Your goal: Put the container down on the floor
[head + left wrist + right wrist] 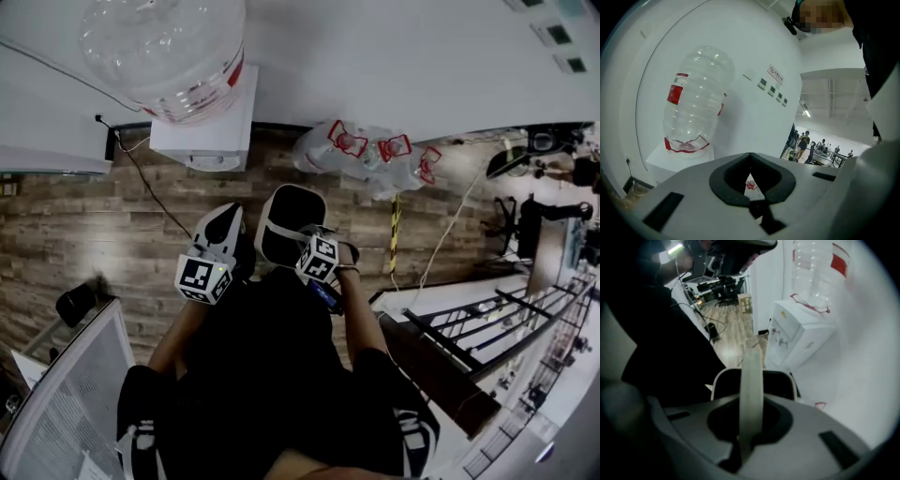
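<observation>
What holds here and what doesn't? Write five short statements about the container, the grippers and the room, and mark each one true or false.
1. The right gripper is shut on the strap handle of the container. True.
2. The container stands on the floor. False: it hangs from its handle, held up above the floor.
3. A big clear bottle sits upside down on the white water dispenser. True.
4. The left gripper grips the handle too. False: nothing is between its jaws, and only the right gripper holds the handle.
5. Several empty bottles lie on the floor by the wall. True.
</observation>
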